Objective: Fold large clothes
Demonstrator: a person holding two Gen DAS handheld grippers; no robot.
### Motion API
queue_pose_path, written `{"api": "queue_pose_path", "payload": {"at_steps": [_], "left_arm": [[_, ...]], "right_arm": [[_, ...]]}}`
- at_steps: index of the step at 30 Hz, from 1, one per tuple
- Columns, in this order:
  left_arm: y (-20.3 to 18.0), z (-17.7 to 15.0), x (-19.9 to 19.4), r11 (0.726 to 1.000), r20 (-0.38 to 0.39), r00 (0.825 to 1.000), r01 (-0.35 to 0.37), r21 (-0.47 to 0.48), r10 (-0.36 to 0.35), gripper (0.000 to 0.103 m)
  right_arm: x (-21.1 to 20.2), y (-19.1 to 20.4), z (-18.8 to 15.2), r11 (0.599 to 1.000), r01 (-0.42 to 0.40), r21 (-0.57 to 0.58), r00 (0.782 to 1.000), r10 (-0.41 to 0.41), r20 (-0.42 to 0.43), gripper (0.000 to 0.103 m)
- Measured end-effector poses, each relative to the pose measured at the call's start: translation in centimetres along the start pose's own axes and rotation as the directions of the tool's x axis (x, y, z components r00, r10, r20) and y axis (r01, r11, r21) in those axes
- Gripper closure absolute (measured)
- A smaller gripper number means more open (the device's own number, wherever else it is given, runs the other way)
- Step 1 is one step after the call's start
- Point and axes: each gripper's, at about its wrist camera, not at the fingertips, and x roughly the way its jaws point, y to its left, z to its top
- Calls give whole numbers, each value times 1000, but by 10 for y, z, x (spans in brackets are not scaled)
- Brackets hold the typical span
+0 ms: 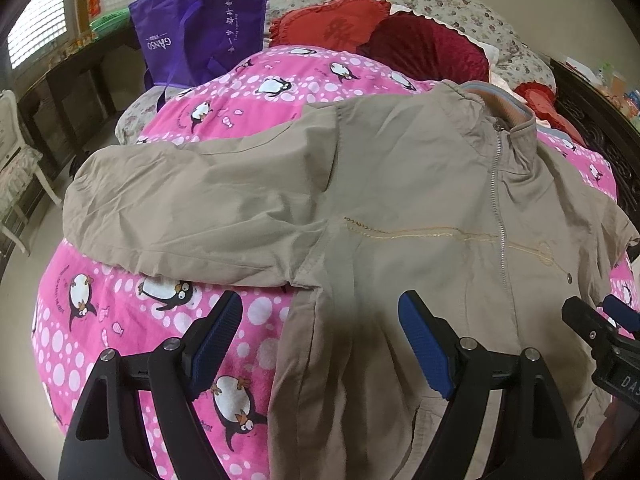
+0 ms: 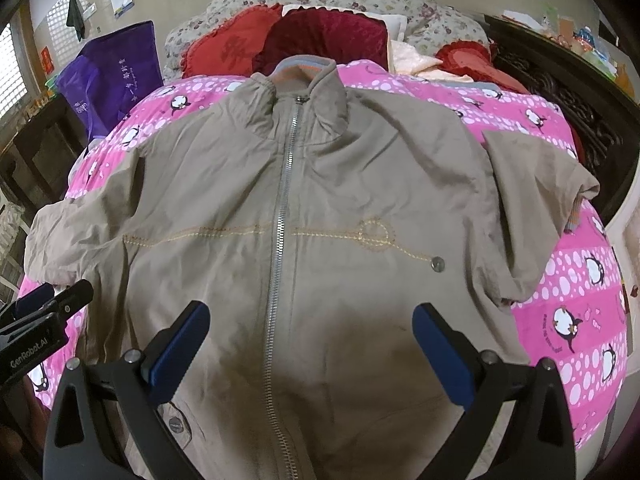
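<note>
Both grippers, left (image 1: 320,334) and right (image 2: 311,346), are held apart and empty above the hem. The jacket (image 2: 288,208) lies zipped, face up, on the pink blanket (image 2: 580,288). Risk noted: the slack left sleeve (image 1: 192,208) may bunch if only 1 layer is pinched.

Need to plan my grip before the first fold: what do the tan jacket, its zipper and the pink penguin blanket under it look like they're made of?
Tan jacket: thin woven cloth, probably cotton or a blend; matte, with fine sharp wrinkles.
Zipper: looks like metal; silvery teeth that catch the light.
Pink penguin blanket: soft, fuzzy-looking printed fabric, perhaps fleece or flannel; no sheen.
</note>
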Motion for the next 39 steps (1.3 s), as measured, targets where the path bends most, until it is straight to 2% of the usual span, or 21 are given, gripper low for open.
{"api": "queue_pose_path", "payload": {"at_steps": [21, 25, 28, 32, 34, 37, 39], "left_arm": [[6, 1, 1, 1000, -5, 1000, -4, -15, 4, 32], [23, 4, 1, 998, -14, 1000, 9, -59, -10, 32], [50, 10, 5, 993, -26, 999, -21, -114, 18, 32], [105, 17, 6, 967, -33, 998, -56, -248, 49, 32], [136, 19, 6, 942, -27, 997, -81, -326, 77, 32], [183, 22, 9, 889, -22, 991, -126, -439, 129, 32], [215, 23, 15, 845, -27, 987, -147, -514, 156, 33]], "right_arm": [[4, 1, -1, 1000, 0, -3, 1000, 0, -14, 0], [5, 3, -2, 1000, -2, -10, 1000, 2, -19, 0], [6, 3, -2, 1000, -6, -13, 1000, 6, -23, 0], [9, 1, -2, 1000, -10, -2, 999, 10, -31, 0], [11, 1, -3, 1000, -12, 1, 999, 12, -38, 0], [15, 3, -4, 1000, -15, -1, 999, 15, -49, 0], [18, 6, -4, 1000, -11, -8, 999, 11, -52, 0]]}}
